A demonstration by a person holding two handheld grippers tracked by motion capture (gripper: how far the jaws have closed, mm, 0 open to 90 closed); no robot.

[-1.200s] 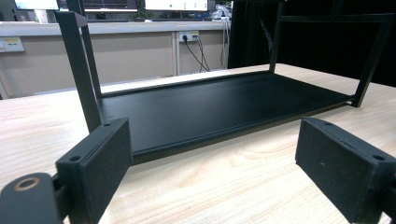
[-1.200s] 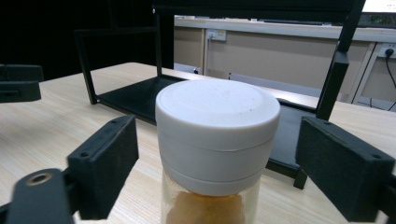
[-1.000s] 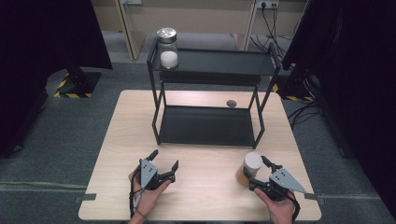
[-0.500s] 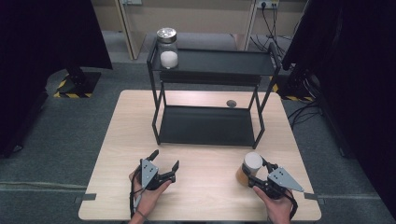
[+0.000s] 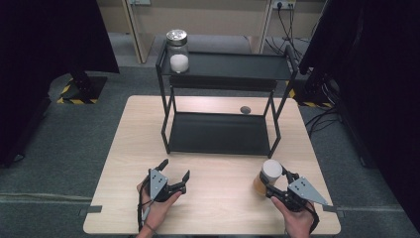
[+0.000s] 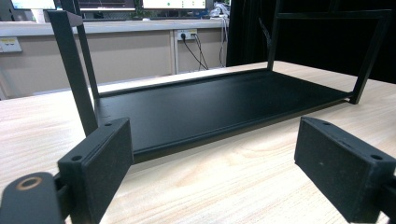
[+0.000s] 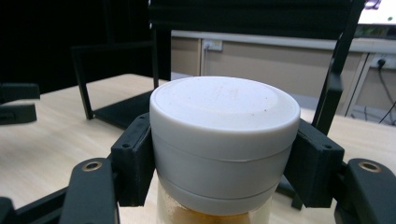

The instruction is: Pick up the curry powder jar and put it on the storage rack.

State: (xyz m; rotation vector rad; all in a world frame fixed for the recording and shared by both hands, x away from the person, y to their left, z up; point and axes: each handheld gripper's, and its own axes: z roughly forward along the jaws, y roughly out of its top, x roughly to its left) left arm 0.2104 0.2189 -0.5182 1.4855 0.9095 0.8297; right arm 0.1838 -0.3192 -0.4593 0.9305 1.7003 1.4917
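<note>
A: Shelf [image 5: 220,133] taken as the landmark, what is seen in front of its left end?

B: The left gripper [image 5: 173,171] is held there on the table [image 5: 119,163], its jaws spread wide with nothing between them.

A: And in front of the right end?

B: The jar [image 5: 267,176], white-lidded, is stood on the table near the front right leg. It is clamped at the lid by the right gripper [image 7: 219,158], whose jaws have just been closing.

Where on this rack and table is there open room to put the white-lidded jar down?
The rack's lower shelf is bare between its posts. The upper shelf is free to the right of the glass jar at its left end. Table between the grippers is bare too. The white-lidded jar stands near the rack's right front post.
</note>
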